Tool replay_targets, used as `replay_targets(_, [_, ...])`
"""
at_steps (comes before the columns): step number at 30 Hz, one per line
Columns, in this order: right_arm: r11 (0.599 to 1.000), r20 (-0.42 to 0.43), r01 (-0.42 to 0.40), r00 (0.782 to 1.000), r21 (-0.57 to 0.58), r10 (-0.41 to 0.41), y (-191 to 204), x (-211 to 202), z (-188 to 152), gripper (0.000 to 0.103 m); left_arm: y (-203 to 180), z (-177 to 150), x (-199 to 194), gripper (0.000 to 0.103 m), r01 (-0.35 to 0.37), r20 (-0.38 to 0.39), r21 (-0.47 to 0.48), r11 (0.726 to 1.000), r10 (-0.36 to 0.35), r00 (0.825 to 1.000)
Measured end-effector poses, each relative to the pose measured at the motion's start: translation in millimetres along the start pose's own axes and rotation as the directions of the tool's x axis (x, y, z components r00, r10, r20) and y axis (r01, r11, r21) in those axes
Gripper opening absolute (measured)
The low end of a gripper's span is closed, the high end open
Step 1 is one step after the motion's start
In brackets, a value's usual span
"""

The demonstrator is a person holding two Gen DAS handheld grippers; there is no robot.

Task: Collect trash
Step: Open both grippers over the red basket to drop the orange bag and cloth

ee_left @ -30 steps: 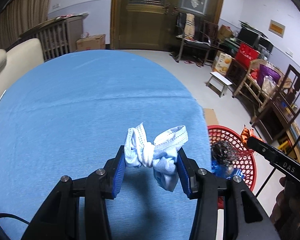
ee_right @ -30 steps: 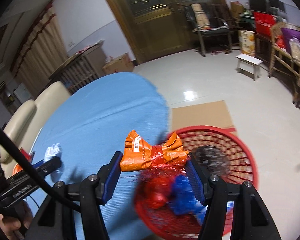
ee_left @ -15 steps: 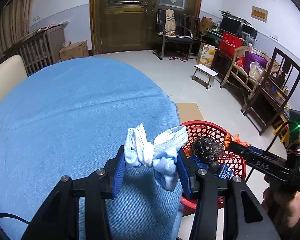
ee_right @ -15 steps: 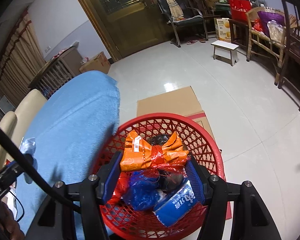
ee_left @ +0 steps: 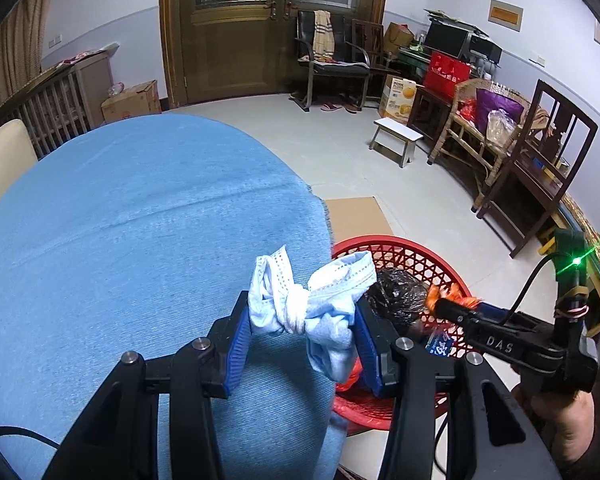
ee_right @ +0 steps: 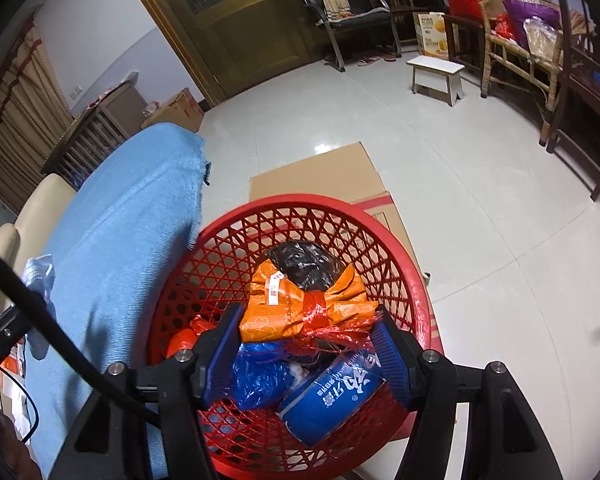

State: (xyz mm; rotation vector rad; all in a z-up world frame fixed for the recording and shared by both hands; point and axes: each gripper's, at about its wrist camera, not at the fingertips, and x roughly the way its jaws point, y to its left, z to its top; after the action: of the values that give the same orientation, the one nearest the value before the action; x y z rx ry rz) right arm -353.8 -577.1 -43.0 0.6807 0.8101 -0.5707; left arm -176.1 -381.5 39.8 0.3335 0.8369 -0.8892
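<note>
A knotted light-blue face mask (ee_left: pixel 300 314) hangs between the blue pads of my left gripper (ee_left: pixel 301 305), which is shut on it above the right edge of the blue-covered table (ee_left: pixel 140 220). Just past that edge, on the floor, stands the red mesh basket (ee_left: pixel 384 242). My right gripper (ee_right: pixel 308 315) hovers over the basket (ee_right: pixel 300 202) with an orange wrapper (ee_right: pixel 300 308), tied with red string, between its pads. Its jaws are opening, and the wrapper still touches both pads. The left wrist view shows the right gripper's finger (ee_left: pixel 456 312) above the basket.
Inside the basket lie a black bag (ee_right: pixel 304 260), a blue plastic bag (ee_right: pixel 260 372) and a blue packet (ee_right: pixel 332 396). Flat cardboard (ee_right: pixel 320 176) lies under and beyond it. A white stool (ee_right: pixel 436 72), chairs and wooden furniture line the far and right walls.
My right gripper carried the orange wrapper from beside the table edge to low over the basket. My left gripper moved the mask rightward, closer to the table edge and basket.
</note>
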Motion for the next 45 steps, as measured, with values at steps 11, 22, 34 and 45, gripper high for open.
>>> replay_targets(11, [1.000,-0.022,0.020,1.000,0.024,-0.019,-8.4,4.7,-2.1,0.081,-17.2,6.1,12.6,0.049,0.021,-0.025,0.027,0.999,-0.021,0.999])
replay_targets(22, [0.994,0.113,0.007,0.993,0.105,-0.019,-22.6,-31.9,14.0,0.082,-37.9,13.4,31.8,0.049,0.069,-0.070,0.045,0.997,-0.066,0.995])
replay_targets(34, [0.990,0.176,-0.008,0.984,0.137,-0.017,-33.6,-50.1,18.2,0.083,-65.1,22.4,52.0,0.049,0.121,-0.111,0.064,0.991,-0.114,0.987])
replay_targets(45, [0.985,0.241,-0.003,0.970,0.172,-0.039,-45.6,-71.8,21.8,0.084,-72.6,20.8,68.5,0.049,0.102,-0.148,0.083,0.991,-0.089,0.985])
